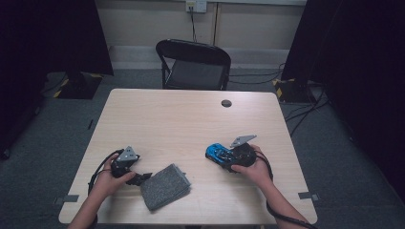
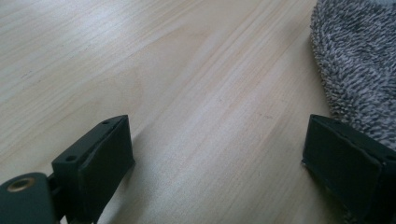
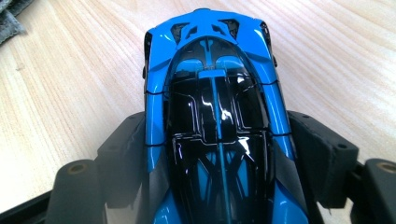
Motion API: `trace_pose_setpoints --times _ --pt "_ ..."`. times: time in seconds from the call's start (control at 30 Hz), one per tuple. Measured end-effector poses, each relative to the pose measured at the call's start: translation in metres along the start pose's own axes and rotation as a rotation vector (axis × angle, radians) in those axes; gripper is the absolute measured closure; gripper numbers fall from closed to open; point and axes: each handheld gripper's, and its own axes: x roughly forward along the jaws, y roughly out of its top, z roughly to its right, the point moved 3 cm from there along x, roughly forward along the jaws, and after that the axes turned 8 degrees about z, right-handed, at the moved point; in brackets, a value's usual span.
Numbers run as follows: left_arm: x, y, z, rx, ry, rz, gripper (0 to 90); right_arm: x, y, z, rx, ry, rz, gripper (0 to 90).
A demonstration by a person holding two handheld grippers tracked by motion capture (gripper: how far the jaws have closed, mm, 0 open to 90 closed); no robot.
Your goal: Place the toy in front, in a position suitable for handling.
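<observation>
Right claw (image 3: 219,163) clamping blue toy car (image 3: 212,102) by flanks – nose pointing at twelve, wheels on table (image 1: 191,119). Left claw (image 2: 217,154) gaping empty – grey cloth (image 2: 359,60) waiting at two, likely for wiping.

The place looks like a recording lab or studio room. 1 pale wooden table (image 1: 181,119) stands on grey carpet (image 1: 334,157), flanked by black curtains (image 1: 43,38). 1 black folding metal chair (image 1: 193,64) faces it, and cables (image 1: 296,112) trail across the floor from a white wall socket (image 1: 196,5).
</observation>
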Motion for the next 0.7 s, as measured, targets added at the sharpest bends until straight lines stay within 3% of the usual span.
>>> trace_pose_setpoints --times 0.23,0.33,0.47,0.5,0.57,0.7 --pt "0.0 0.0 0.0 0.0 0.0 0.0 7.8 0.0 0.002 0.001 0.024 -0.008 -0.007 27.8" --pt "0.0 0.0 0.0 0.0 0.0 0.0 7.8 -0.003 0.006 0.001 0.037 -0.007 0.019 27.7" --pt "0.0 0.0 0.0 0.0 -0.001 0.0 7.8 -0.003 0.009 0.001 0.005 -0.029 -0.023 27.7" --pt "0.0 0.0 0.0 0.0 -0.001 0.0 7.7 -0.002 0.009 0.001 0.016 -0.022 -0.024 27.8" --pt "0.0 0.0 0.0 0.0 0.0 0.0 7.7 -0.004 0.015 0.003 0.052 -0.019 0.013 27.8" --pt "0.0 0.0 0.0 0.001 -0.001 -0.001 7.6 -0.003 0.022 0.002 0.035 -0.029 0.003 27.8"
